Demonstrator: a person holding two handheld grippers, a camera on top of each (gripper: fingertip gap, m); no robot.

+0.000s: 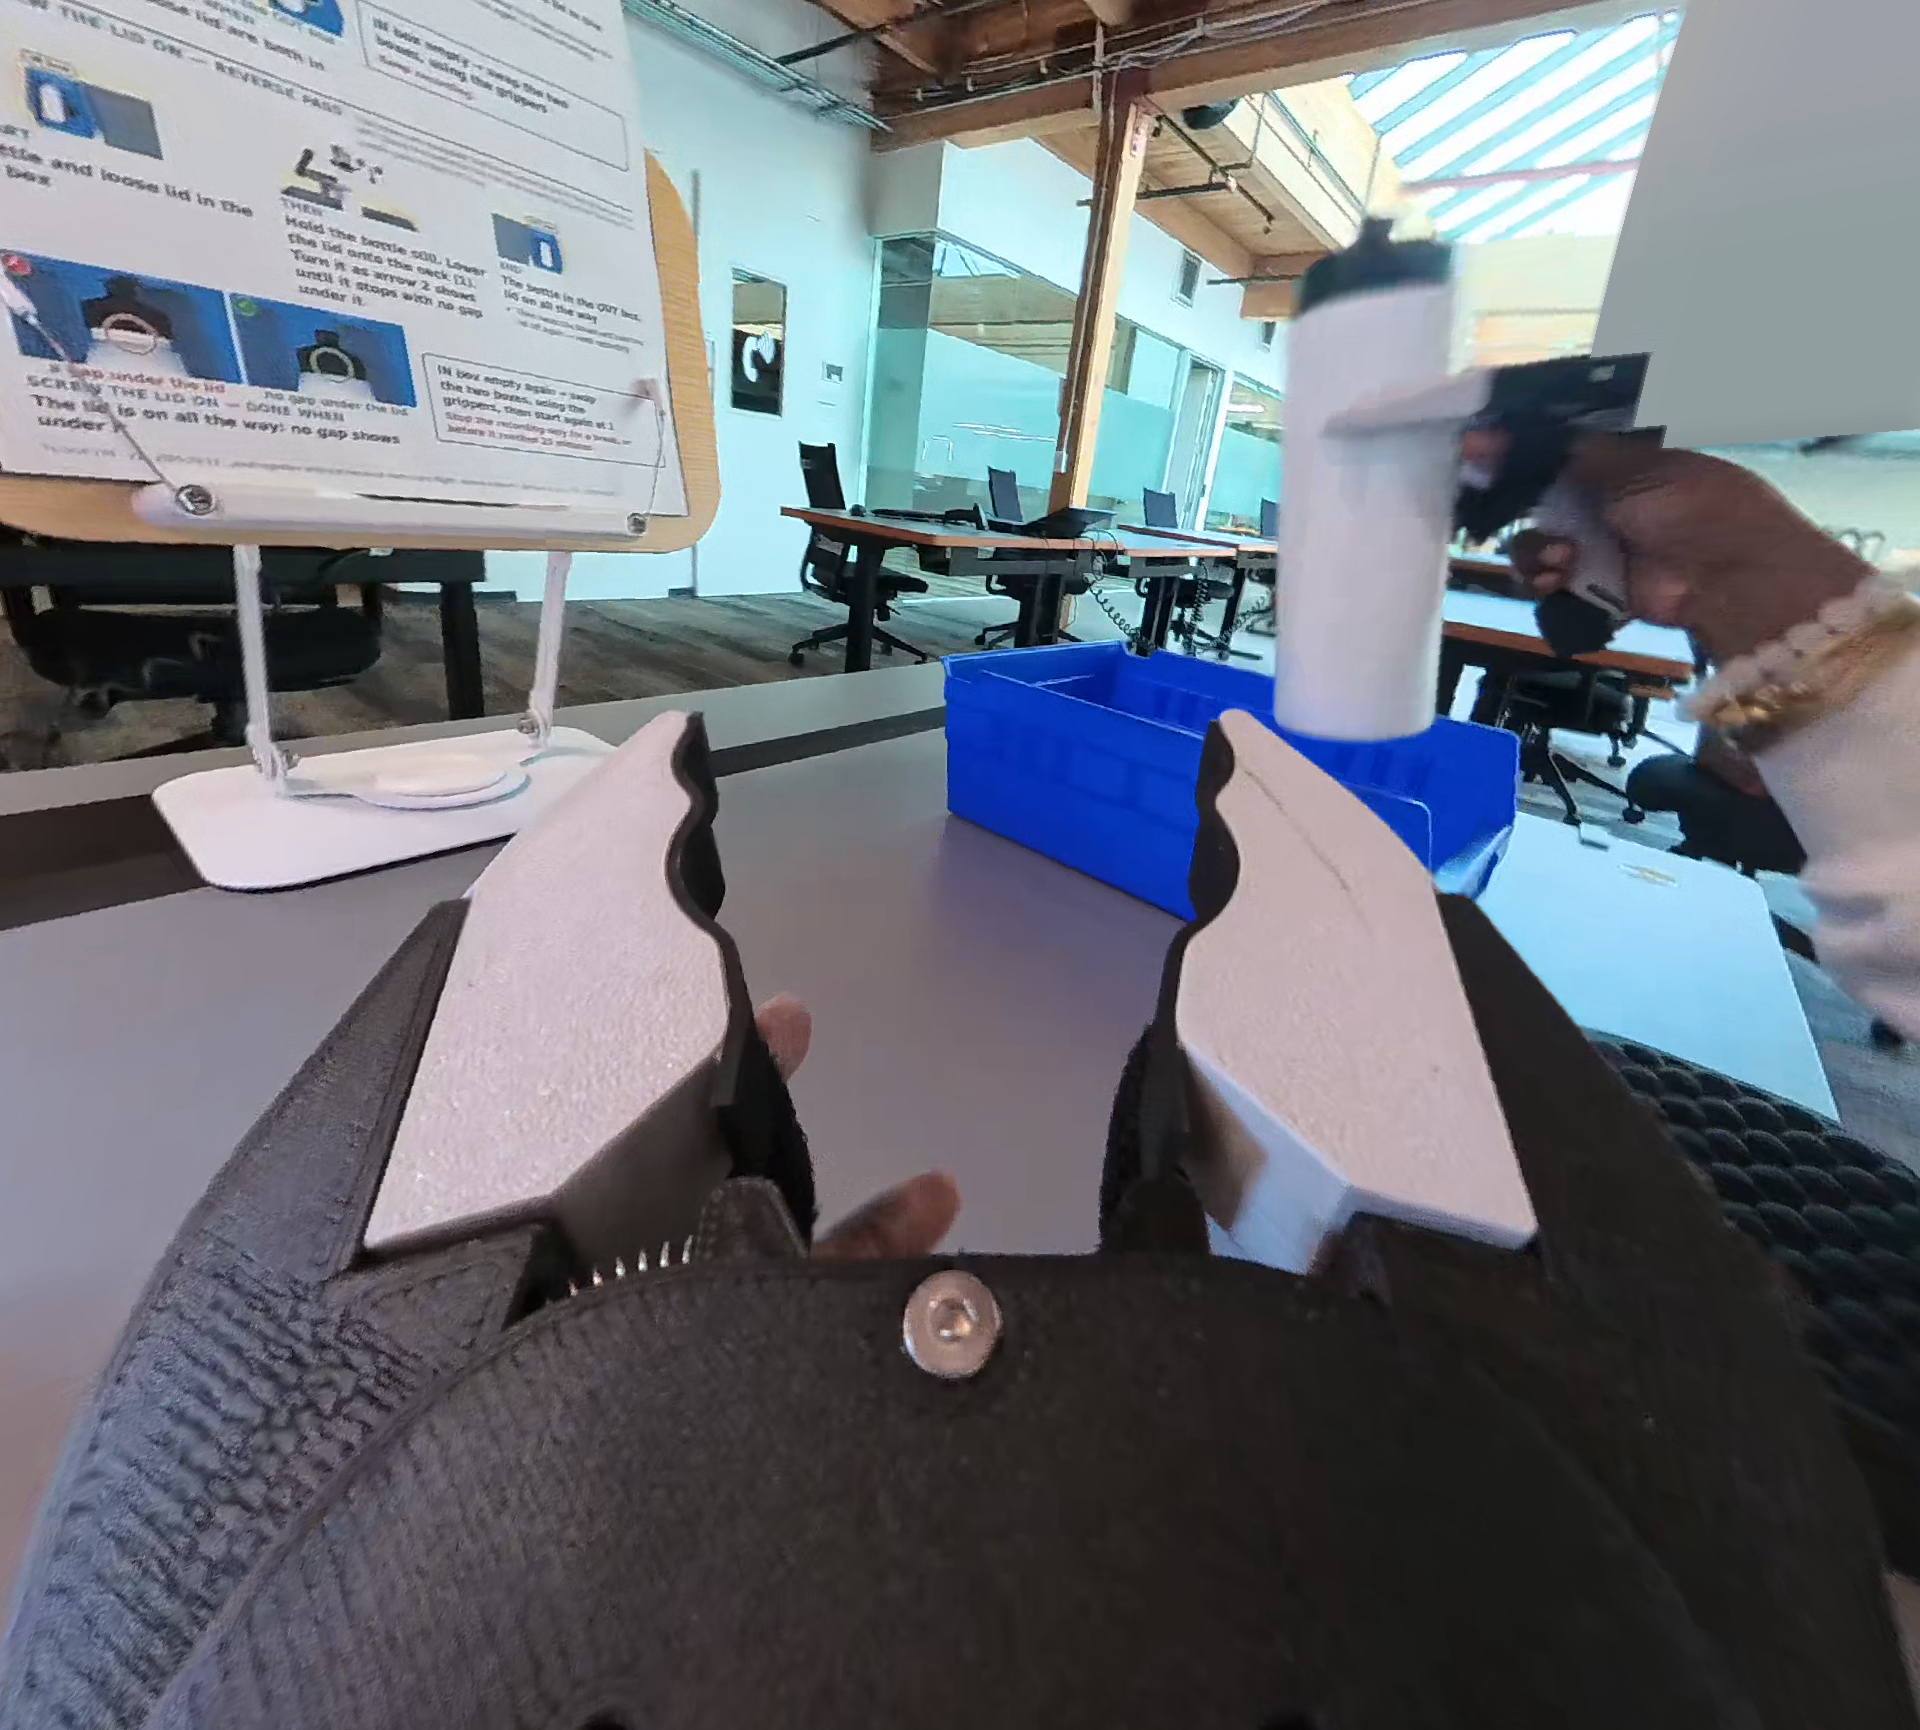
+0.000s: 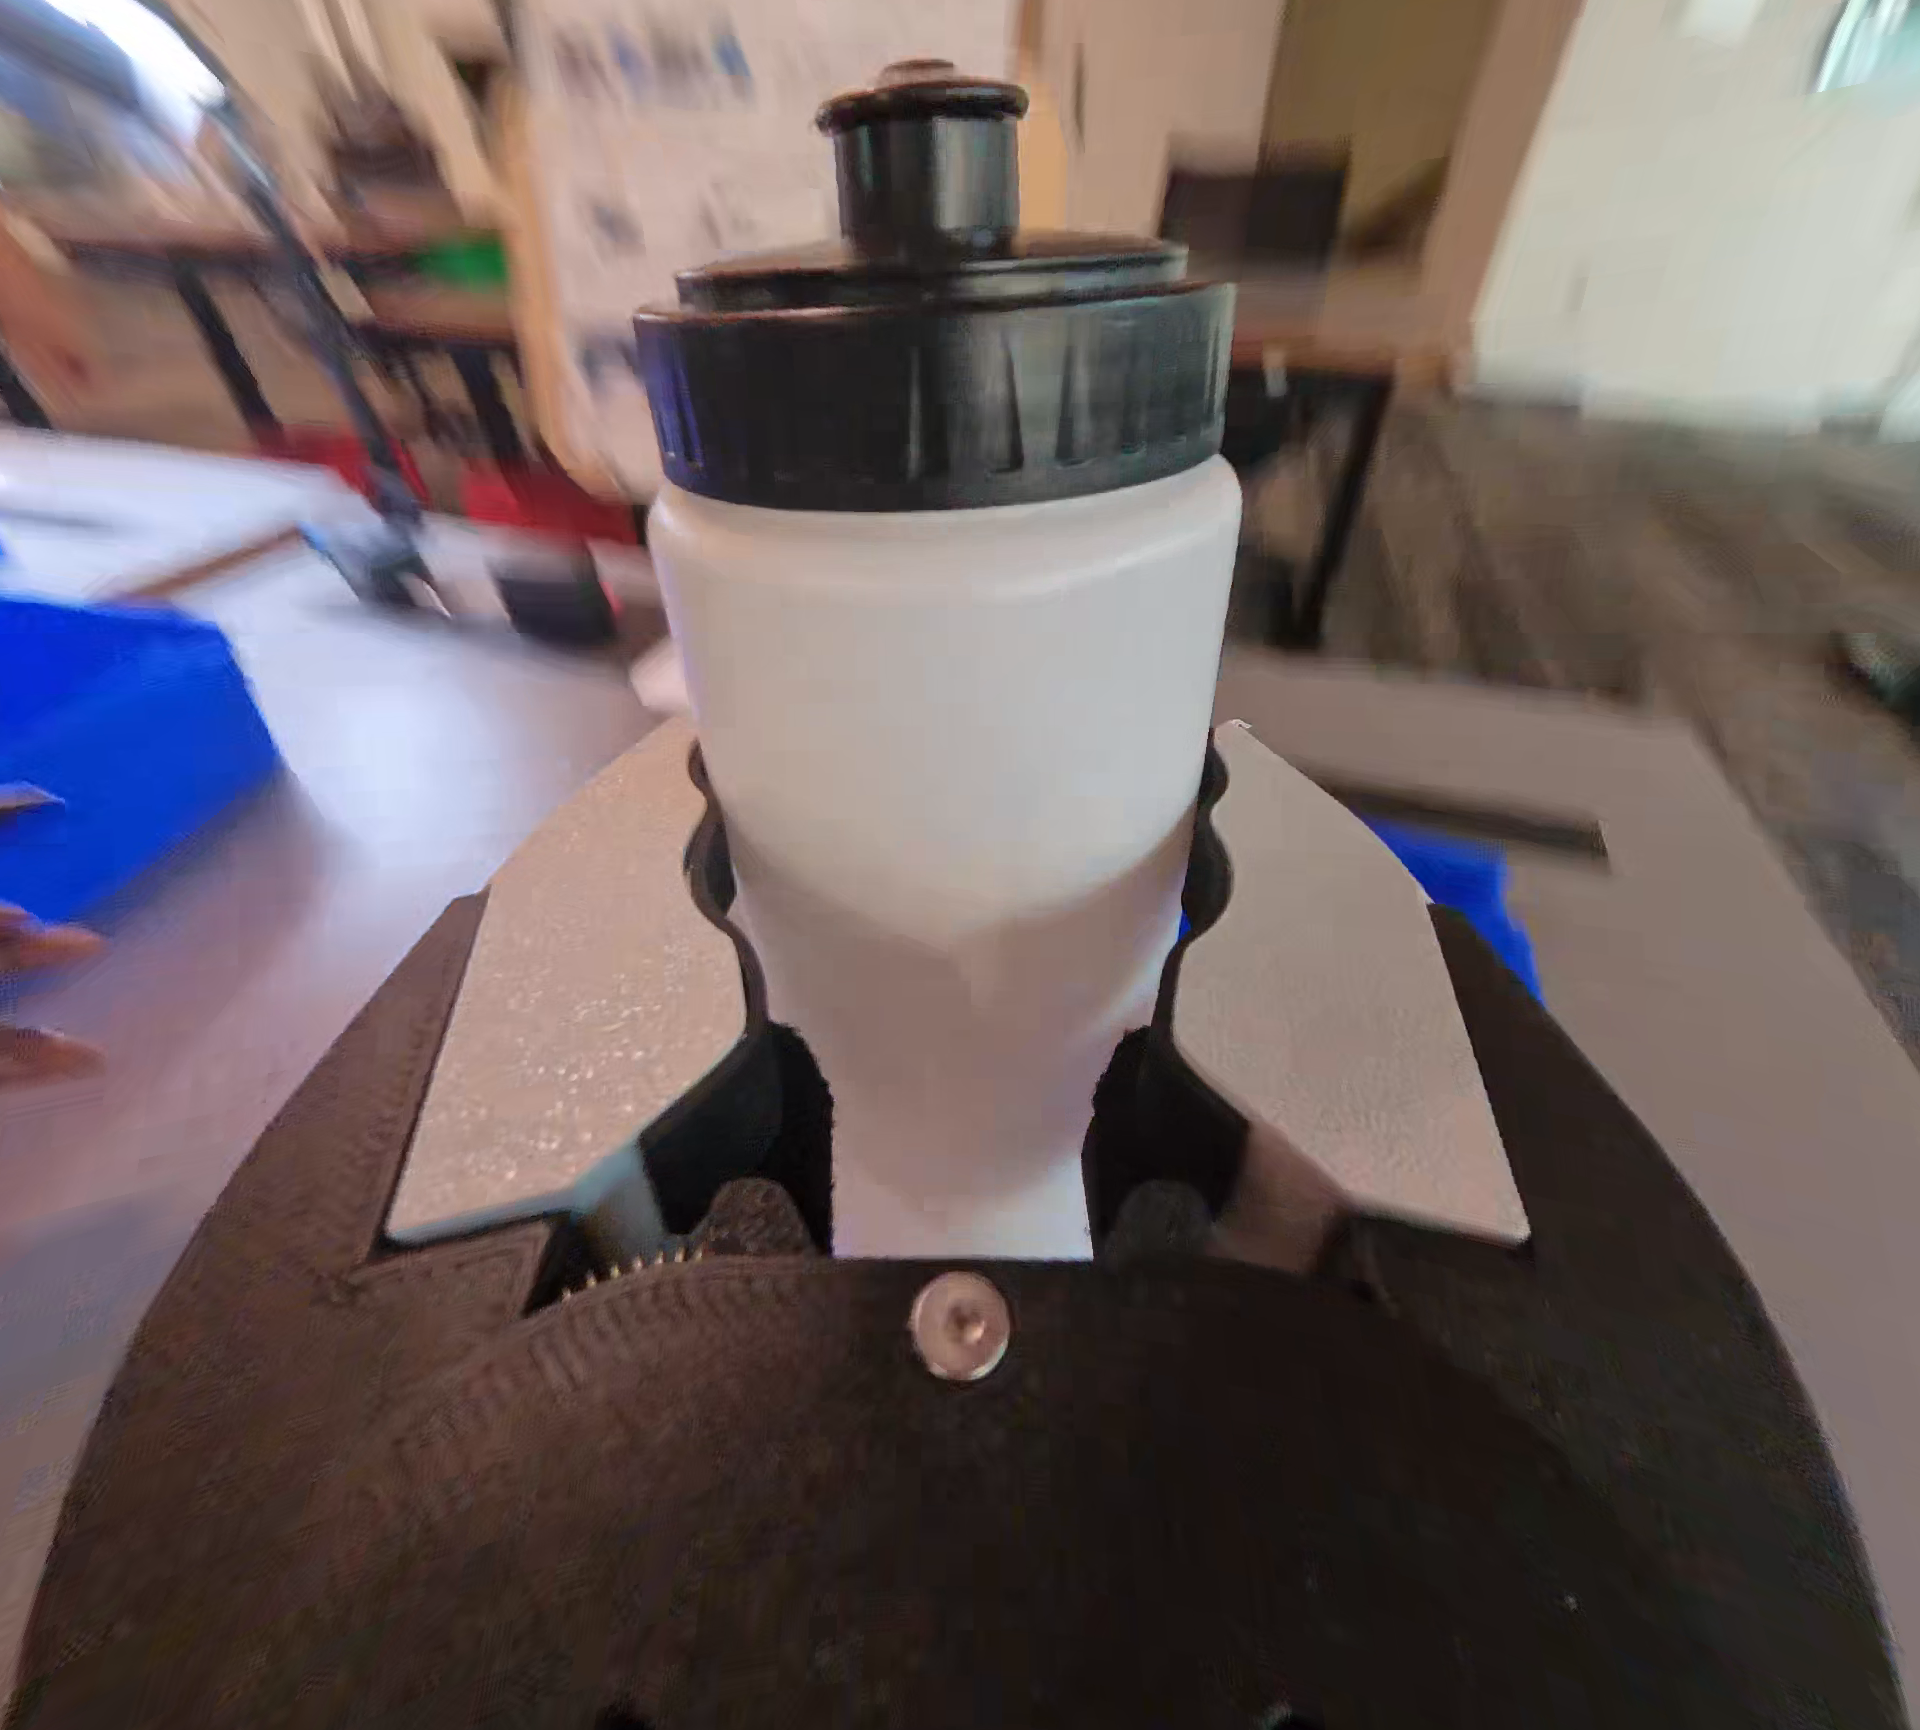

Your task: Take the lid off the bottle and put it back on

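One white bottle (image 2: 940, 724) is being held upright in the air, just above the far corner of a blue bin (image 1: 1091, 745) on a grey table (image 1: 914, 953). Its black lid (image 2: 935, 392) is sitting fully on, with a pull spout sticking up from the middle and ribs running round the skirt.

The right gripper (image 2: 951, 807) is clenching the bottle's body below the shoulder, its wavy fingers (image 2: 582, 974) pressing in from both sides. From the left wrist view the same grip is showing as a grey bar crossing the bottle (image 1: 1361, 496) about a third of the way down, with a hand (image 1: 1704, 558) behind it.

The left gripper (image 1: 956, 807) is hanging released and empty over the table, jaws spread wide, well apart from the bottle.

An instruction sheet (image 1: 312, 153) is standing on a white stand (image 1: 343, 807) to the left. Office desks and chairs are filling the room behind.

Judging by its looks, the bottle is a light, thin plastic that is probably giving a little under squeeze, and its smooth wall may be slipping if twisted hard. The body is the place for holding steady; the ribbed lid skirt is the place for the free gripper to bite and turn, not the narrow spout.
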